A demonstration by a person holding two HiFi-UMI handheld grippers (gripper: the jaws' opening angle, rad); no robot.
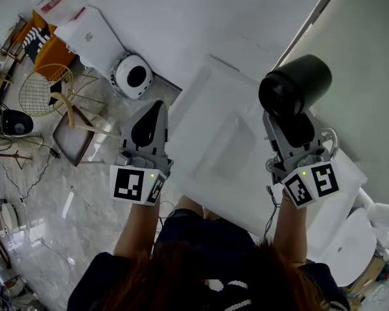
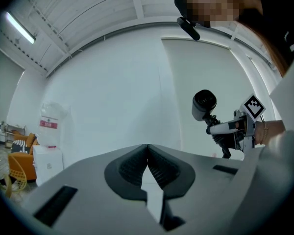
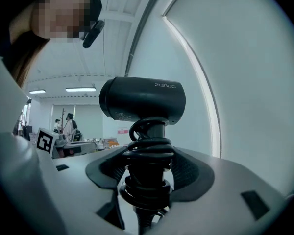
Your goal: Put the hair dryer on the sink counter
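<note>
Cord coils (image 3: 148,153) wrap the handle of the hair dryer (image 3: 142,102), and the right gripper (image 3: 147,180) clamps on that wrapped handle, jaws wide around it. The rigid plastic body looks top-heavy, so a hold close under the barrel seems safest. The barrel stands just beyond the jaw tips. The left gripper (image 2: 147,165) is closed and empty. Farther below lies the white sink counter (image 1: 207,89), with the dryer held clear above it.
</note>
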